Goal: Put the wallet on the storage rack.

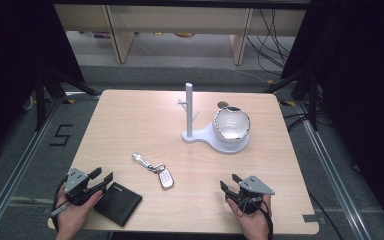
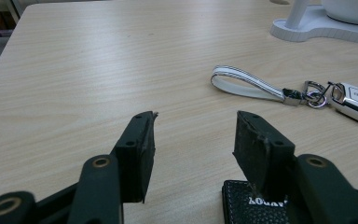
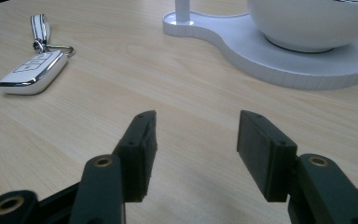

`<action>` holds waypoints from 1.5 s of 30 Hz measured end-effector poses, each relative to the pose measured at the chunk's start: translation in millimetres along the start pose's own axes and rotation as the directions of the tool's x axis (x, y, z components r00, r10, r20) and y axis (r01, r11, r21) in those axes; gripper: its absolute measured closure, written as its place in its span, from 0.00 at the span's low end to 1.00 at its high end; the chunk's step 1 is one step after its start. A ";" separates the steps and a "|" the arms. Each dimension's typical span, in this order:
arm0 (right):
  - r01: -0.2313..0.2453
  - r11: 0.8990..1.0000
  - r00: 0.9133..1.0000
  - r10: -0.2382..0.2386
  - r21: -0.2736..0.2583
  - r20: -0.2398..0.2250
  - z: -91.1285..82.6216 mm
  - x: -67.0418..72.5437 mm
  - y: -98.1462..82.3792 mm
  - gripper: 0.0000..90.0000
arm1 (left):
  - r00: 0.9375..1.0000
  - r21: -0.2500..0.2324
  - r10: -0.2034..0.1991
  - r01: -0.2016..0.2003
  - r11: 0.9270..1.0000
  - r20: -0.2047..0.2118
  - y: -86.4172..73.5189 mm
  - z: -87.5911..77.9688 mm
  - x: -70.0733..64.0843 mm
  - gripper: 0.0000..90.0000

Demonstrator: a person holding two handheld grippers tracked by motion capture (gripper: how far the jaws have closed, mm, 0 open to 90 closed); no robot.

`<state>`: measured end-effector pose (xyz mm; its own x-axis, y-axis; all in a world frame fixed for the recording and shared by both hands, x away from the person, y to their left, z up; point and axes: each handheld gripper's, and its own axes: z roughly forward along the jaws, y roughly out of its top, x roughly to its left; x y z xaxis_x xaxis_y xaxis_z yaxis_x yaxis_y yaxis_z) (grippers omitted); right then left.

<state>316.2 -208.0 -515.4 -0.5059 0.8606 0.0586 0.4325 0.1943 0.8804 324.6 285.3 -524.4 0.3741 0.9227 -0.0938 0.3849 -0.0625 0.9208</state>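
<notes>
Both grippers sit low on the light wooden table (image 1: 130, 125), jaws spread wide with nothing between them. Left gripper (image 2: 193, 135) has the black leather wallet (image 2: 251, 203) right under its right jaw, and its view catches the white lettering, which the high view can't. The white car key fob (image 3: 30, 72) on its striped strap lies ahead-left of the right gripper (image 3: 196, 140), with the white stand's base (image 3: 261, 51) ahead-right

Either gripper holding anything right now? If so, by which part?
Nothing is held. The left gripper is open beside the black wallet, its jaws over bare table. The right gripper is open too, with nothing between its jaws.
</notes>
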 end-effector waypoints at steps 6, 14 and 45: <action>0.030 0.999 0.998 -0.029 0.020 -0.059 -1.0 7.3 3.5 0.73 | 1.000 0.004 -0.008 0.008 1.000 0.017 0.4 -2.3 0.3 0.70; 0.226 0.969 0.939 -0.187 0.105 -0.288 15.1 77.8 29.5 1.00 | 0.999 0.151 0.048 -0.047 0.987 -0.008 18.4 -13.2 5.2 0.99; 0.347 0.884 0.802 -0.106 0.314 -0.587 102.6 214.2 46.4 1.00 | 0.990 0.427 0.076 -0.119 0.896 0.116 10.2 -19.0 3.2 0.99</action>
<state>304.5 33.6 -510.2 -0.8901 0.3935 0.2298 0.4412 0.6179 0.6508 313.7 294.9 -508.2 0.4977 0.8648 -0.0664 0.6609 -0.3285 0.6747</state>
